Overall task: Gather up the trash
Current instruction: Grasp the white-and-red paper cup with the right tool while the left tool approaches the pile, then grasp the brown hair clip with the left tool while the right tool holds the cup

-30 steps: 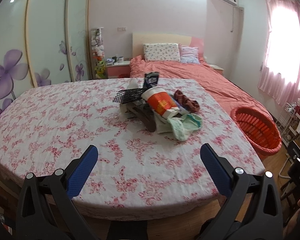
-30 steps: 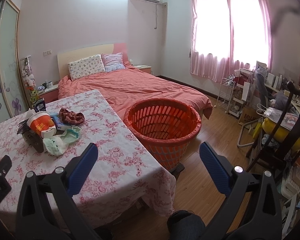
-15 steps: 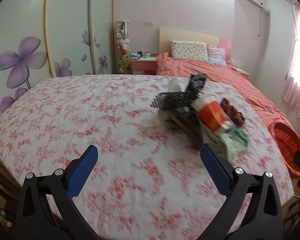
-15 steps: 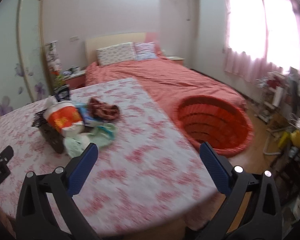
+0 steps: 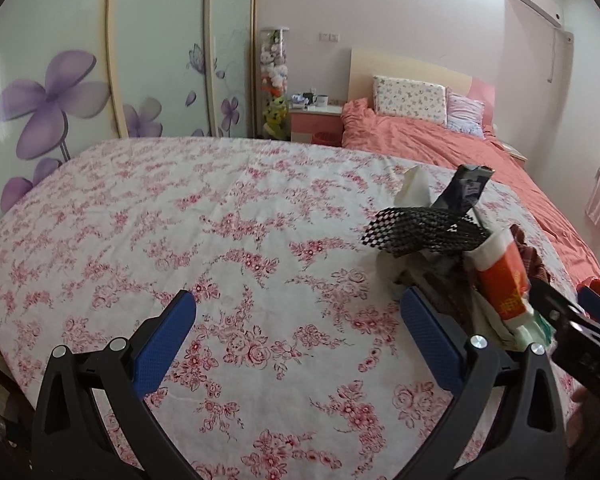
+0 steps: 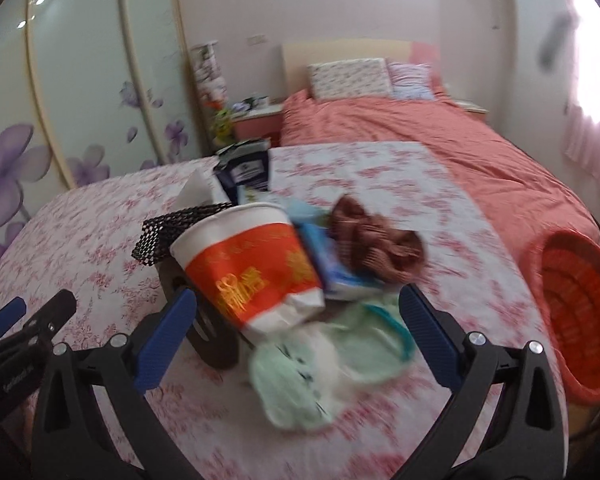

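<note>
Both grippers hang empty, fingers spread wide: the right gripper over a pale green bag, the left gripper above bare floral tablecloth. Just beyond lies the trash heap, a tipped paper cup against black foam netting. The orange basket waits beside the table; a clumsy pinch could scatter the loose pile.

Tablecloth is matt floral cloth, lightly creased; paper cup has smooth, slightly glossy red/white print & a crumpled base. Black mesh sleeve looks like plastic netting w/ open holes; orange laundry basket is slotted plastic. Left gripper & right gripper: matt black plastic frames, textured blue pads, shiny metal screw heads.
</note>
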